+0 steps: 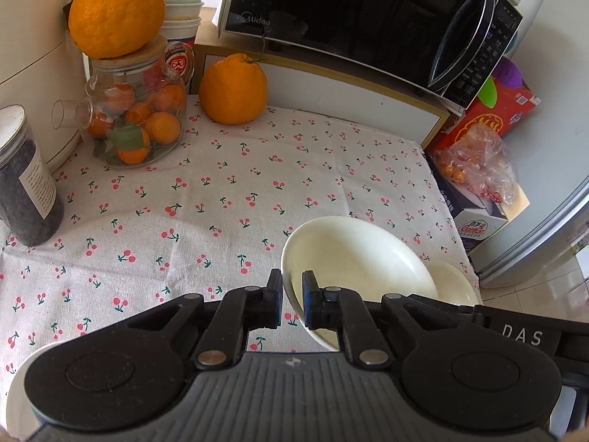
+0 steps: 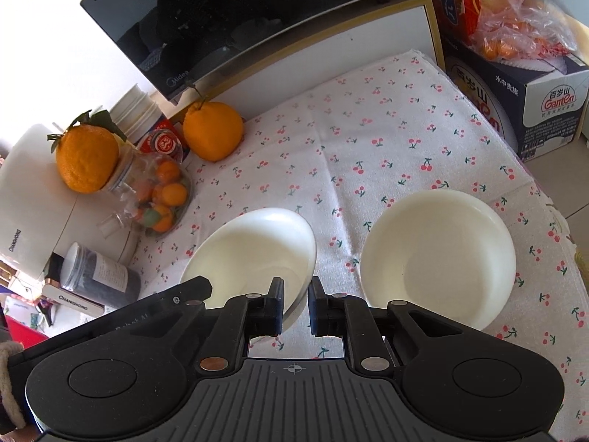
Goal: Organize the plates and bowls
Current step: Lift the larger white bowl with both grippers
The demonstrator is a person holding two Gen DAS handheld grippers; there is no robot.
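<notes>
Left hand-held gripper (image 1: 292, 304): jaws drawn narrow, clamped on the near rim of a shallow white ceramic bowl (image 1: 353, 258). The bowl sits tilted, far edge raised, above the cherry-print cloth covering the bench (image 1: 221, 199).

Right hand-held gripper (image 2: 296, 307): jaws likewise narrow, pinching the rim of the same tilted bowl (image 2: 257, 250) from its opposite side. The left gripper's black body is visible at the bowl's left edge in the right wrist view.

A second round white bowl (image 2: 440, 258) rests flat on the cloth, just beside the held bowl to its right, not touching it.

At the back of the bench: a black microwave oven (image 1: 368, 18) on a white cabinet, a large orange citrus fruit (image 1: 232, 90) on the cloth, and a glass jar of small oranges (image 1: 138, 114) carrying another large citrus on its lid.
</notes>
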